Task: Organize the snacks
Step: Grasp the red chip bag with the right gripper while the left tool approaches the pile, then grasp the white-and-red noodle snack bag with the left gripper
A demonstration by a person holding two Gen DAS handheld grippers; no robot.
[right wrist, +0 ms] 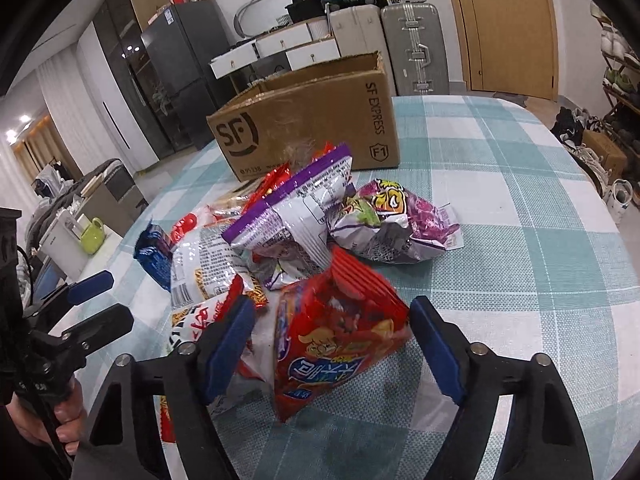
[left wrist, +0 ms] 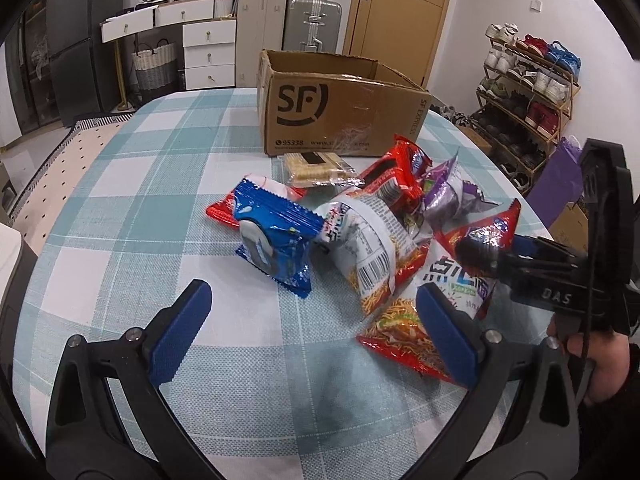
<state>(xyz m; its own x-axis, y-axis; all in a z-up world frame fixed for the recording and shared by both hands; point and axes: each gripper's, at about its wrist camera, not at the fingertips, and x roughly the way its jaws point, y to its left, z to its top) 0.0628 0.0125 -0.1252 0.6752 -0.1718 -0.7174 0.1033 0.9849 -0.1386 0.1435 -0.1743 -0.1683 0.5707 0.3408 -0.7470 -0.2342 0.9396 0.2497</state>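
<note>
A pile of snack packets lies on the checked tablecloth in front of an open SF cardboard box [left wrist: 340, 116], which also shows in the right wrist view [right wrist: 312, 128]. My left gripper [left wrist: 312, 320] is open and empty, just short of a blue cookie packet [left wrist: 276, 236] and a white noodle-snack bag [left wrist: 372, 256]. My right gripper [right wrist: 332, 340] is open, its pads on either side of a red snack bag [right wrist: 336, 340] without squeezing it. It also shows in the left wrist view [left wrist: 480, 256]. Purple bags [right wrist: 296, 216] lie behind the red one.
A cracker packet [left wrist: 316, 166] lies against the box front. A crumpled purple bag [right wrist: 396, 224] sits to the right of the pile. The table edge curves off at the left [left wrist: 80, 160] and the right [right wrist: 592, 184]. Suitcases, drawers and a shoe rack [left wrist: 524, 92] stand beyond.
</note>
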